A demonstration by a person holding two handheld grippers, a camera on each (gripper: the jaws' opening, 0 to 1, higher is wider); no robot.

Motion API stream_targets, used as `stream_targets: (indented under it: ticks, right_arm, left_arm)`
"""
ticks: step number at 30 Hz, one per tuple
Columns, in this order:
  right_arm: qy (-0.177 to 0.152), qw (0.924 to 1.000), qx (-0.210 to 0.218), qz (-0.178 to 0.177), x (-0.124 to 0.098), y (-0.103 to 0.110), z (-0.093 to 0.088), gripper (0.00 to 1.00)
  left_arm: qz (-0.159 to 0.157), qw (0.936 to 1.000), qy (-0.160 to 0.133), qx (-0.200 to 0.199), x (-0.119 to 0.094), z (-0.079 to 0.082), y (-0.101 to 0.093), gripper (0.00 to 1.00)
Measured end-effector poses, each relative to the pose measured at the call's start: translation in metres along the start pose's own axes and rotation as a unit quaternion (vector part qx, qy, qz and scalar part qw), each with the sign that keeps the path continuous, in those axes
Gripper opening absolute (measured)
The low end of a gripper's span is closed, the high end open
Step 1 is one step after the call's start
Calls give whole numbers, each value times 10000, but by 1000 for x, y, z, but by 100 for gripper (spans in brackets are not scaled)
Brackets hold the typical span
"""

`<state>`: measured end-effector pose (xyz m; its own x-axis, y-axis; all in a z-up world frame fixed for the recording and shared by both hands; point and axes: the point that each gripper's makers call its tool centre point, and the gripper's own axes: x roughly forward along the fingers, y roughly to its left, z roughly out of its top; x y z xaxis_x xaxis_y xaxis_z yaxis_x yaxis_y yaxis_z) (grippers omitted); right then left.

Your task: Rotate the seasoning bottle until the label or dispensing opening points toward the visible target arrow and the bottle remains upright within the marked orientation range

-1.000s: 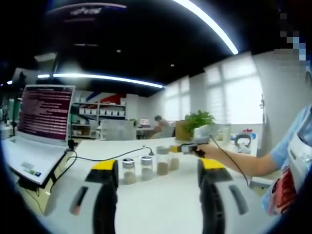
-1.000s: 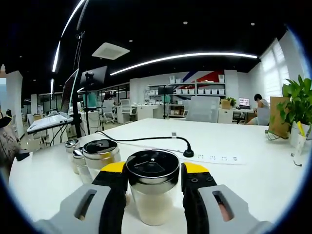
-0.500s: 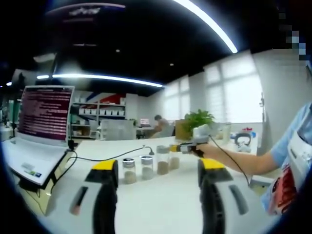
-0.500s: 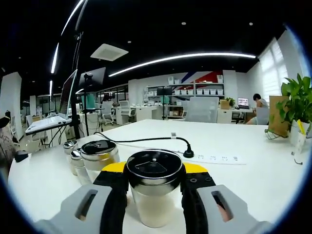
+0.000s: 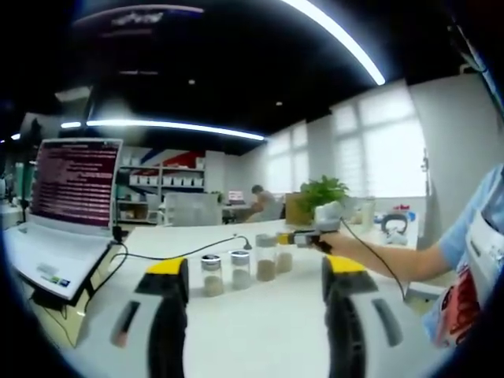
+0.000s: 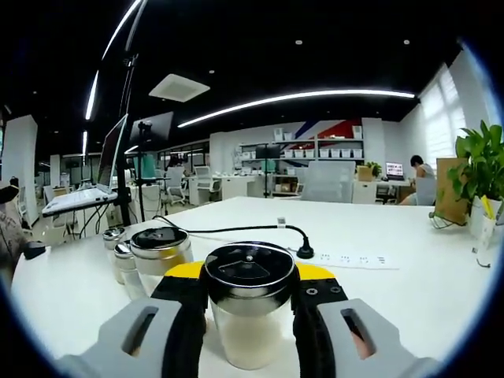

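Observation:
In the right gripper view, my right gripper [image 6: 248, 277] is shut on a clear seasoning bottle [image 6: 246, 331] with a black and chrome lid, standing upright on the white table [image 6: 409, 291]. Three more bottles stand to its left, the nearest one a wide-lidded jar [image 6: 161, 250]. From the left gripper view, the same row of bottles [image 5: 240, 269] runs across the table, and the right gripper [image 5: 305, 237] holds the rightmost one [image 5: 283, 257]. My left gripper [image 5: 256, 272] hovers open near the table's front, well short of the row, with nothing between its jaws.
An open laptop [image 5: 67, 201] sits at the left with a black cable [image 5: 177, 254] running toward the bottles. A white power strip [image 6: 350, 257] lies behind the held bottle. A potted plant [image 6: 480, 169] stands at the right. A person's forearm [image 5: 394, 264] reaches in.
Both views have shifted only slightly. The right gripper stays shut on the bottle and the left gripper stays open.

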<state>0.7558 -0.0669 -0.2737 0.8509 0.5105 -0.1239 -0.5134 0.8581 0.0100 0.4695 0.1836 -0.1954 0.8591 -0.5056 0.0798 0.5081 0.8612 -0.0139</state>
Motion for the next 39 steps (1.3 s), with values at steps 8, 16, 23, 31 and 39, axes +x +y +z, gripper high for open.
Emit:
stream_targets:
  ticks: [8,16,23,31,39]
  right_arm:
    - [20,10000,25,-32,-1,-1,0,41]
    - [-20,10000,19,-73,-2,-3,0,41]
    - [-24,10000,-78,-46,-4,-3,0,40]
    - [-55,9997,-234,-2,-13,0,13,40]
    - [-58,9998,-148,104,-28,8,23,40]
  left_arm:
    - [-14,10000,12,5,1,0,-1,72]
    - [-7,10000,-8,-24,0,1,0,72]
    - [74,10000,-31,-57,-1,1,6,72]
    - [59,9999,17,-103,2,-2,6,72]
    - [47,9999,43,-106,3,-3,4,72]
